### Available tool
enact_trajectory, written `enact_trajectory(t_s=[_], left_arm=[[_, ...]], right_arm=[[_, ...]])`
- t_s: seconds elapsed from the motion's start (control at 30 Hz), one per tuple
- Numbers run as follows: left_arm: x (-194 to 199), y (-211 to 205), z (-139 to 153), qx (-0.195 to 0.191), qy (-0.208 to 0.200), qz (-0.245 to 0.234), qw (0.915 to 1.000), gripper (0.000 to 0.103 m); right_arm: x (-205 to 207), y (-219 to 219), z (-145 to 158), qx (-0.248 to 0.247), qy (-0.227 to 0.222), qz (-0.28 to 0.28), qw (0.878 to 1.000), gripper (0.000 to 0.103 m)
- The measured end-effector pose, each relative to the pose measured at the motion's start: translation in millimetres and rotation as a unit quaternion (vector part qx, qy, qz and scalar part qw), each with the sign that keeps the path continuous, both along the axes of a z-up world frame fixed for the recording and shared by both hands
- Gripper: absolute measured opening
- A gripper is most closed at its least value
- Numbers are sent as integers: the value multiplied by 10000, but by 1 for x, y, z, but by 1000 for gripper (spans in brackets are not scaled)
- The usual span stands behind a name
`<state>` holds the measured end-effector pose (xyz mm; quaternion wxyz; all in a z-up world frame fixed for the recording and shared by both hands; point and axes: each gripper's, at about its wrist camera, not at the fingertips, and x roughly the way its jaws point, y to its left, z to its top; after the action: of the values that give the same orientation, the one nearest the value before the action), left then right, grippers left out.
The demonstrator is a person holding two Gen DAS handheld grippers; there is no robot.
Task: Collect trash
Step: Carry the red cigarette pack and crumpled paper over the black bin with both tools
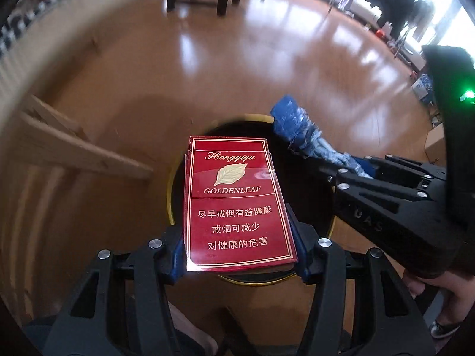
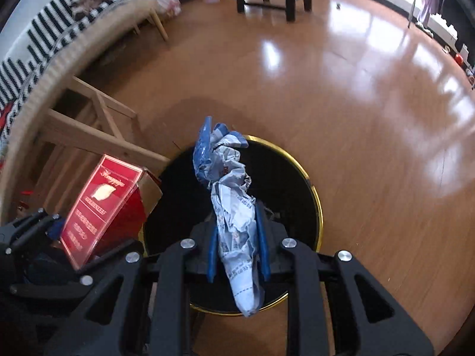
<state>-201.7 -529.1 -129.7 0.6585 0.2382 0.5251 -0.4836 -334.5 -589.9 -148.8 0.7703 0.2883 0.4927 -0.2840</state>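
As both loads hang over round black gold-rimmed bin: left claw clamps stiff, light red cardboard cigarette pack by long edges; right claw pinches soft crumpled blue-white paper wrapper mid-length.

From my left wrist view, the red cigarette pack hides most of the black bin mouth. At nine o'clock the wooden frame is smeared. At four o'clock, a hand is cut off by the edge.

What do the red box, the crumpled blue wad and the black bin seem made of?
Red box: glossy printed cardboard, probably film-wrapped; sharp edges, glare. Crumpled blue wad: thin printed paper or plastic wrapper; holds creases. Black bin: likely metal or plastic; shiny gold rim.
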Motion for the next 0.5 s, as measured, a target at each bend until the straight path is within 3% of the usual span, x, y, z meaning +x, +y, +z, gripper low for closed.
enact_trajectory(t_s=[0.17,0.33,0.5], left_arm=[[16,-5,-28,183,303,235,9991,54],[22,-17,-56,518,281,88,9982,54],[26,-24,-66,602,327,130,9976,54]], right_arm=[[3,-3,-38,232,272,-41,9994,22],[12,-5,-51,323,432,-66,9985,22],[11,-4,-63,390,520,-65,9979,22]])
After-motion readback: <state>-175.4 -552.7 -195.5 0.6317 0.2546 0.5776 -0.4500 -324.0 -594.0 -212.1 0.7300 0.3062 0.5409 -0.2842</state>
